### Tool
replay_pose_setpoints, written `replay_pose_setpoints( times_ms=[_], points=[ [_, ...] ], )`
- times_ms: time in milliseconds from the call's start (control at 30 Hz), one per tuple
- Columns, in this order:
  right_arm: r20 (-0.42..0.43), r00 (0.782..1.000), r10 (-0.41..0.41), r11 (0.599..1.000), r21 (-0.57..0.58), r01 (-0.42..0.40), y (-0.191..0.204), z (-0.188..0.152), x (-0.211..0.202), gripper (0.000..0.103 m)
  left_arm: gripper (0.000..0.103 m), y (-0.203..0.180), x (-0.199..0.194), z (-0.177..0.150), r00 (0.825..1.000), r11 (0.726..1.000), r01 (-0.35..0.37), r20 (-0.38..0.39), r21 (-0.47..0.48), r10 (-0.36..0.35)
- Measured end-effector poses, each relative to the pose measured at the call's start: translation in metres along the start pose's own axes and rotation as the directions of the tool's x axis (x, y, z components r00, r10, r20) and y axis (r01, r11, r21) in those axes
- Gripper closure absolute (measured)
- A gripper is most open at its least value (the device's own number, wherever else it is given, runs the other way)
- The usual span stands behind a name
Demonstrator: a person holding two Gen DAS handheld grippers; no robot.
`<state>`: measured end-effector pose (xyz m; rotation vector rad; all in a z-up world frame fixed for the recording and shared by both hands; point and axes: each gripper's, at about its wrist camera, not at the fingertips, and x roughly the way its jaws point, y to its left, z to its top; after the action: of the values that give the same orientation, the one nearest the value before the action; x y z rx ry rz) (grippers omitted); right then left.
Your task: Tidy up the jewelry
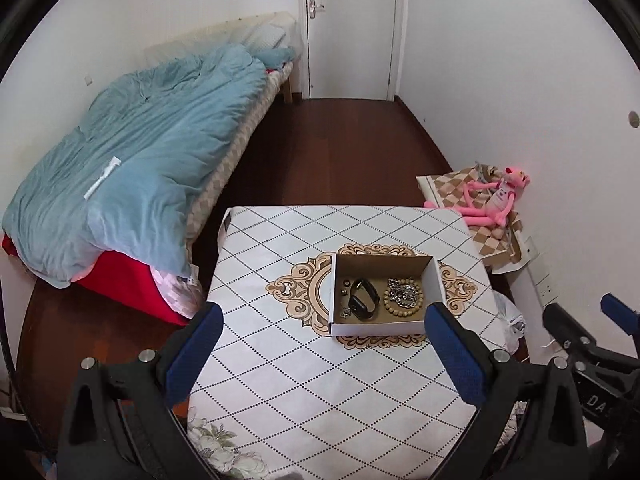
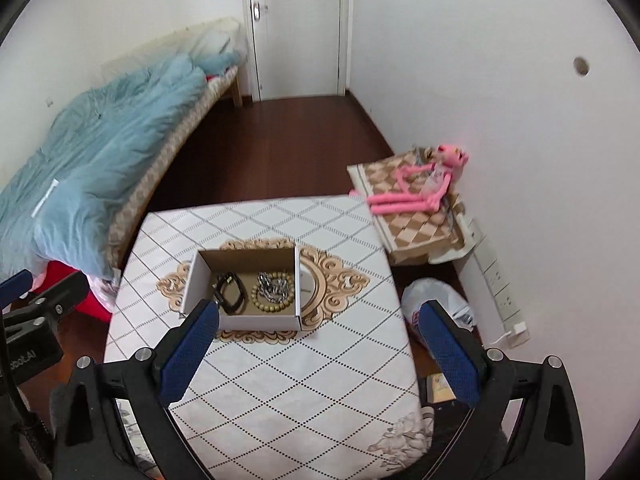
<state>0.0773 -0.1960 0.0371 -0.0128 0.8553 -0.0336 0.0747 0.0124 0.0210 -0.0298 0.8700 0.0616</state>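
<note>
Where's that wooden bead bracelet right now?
The wooden bead bracelet lies inside the open cardboard box on the table, in its right half, ringed around a silver chain, right of the black band.

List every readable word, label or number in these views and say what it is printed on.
"DA": partial white lettering on the right gripper body, cut off at the left wrist view's edge.
"botAI": partial white lettering on the left gripper body, its start hidden.
Print on the pink plush toy shirt: too small to read.
White tag on the blue duvet: no legible text.
</note>
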Motion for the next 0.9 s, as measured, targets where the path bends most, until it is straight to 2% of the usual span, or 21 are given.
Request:
replay_pose_setpoints(
  times_ms=[233, 467, 767, 900],
  points=[
    [0.065, 0.998, 0.003, 1.0, 0.001, -0.003, -0.001, 0.0, -0.049, 0.001, 0.0, 0.002, -0.032, -0.003, 1.0, 1.0, 0.014, 0.016, -0.007, -0.014],
    [0.088, 0.996, 0.003, 1.0, 0.006, -0.004, -0.005, -0.002, -0.073, 0.001, 0.0, -0.002, -0.049, -0.008, 1.0, 1.0, 0.008, 0.022, 0.006, -0.008],
    [0.044, 0.999, 0.006, 1.0, 0.004, -0.006, -0.006, 0.001, -0.061, 0.0, 0.0, -0.007, -0.036, -0.005, 1.0, 1.0, 0.008, -0.023, 0.008, -0.008],
    [0.026, 1.0, -0.003, 1.0, -0.004, 0.003, -0.005, 0.007, -0.047, 0.0, 0.0, -0.009, -0.027, 0.001, 0.999, 1.0, -0.017, -0.028, 0.018, 0.017]
  ],
)
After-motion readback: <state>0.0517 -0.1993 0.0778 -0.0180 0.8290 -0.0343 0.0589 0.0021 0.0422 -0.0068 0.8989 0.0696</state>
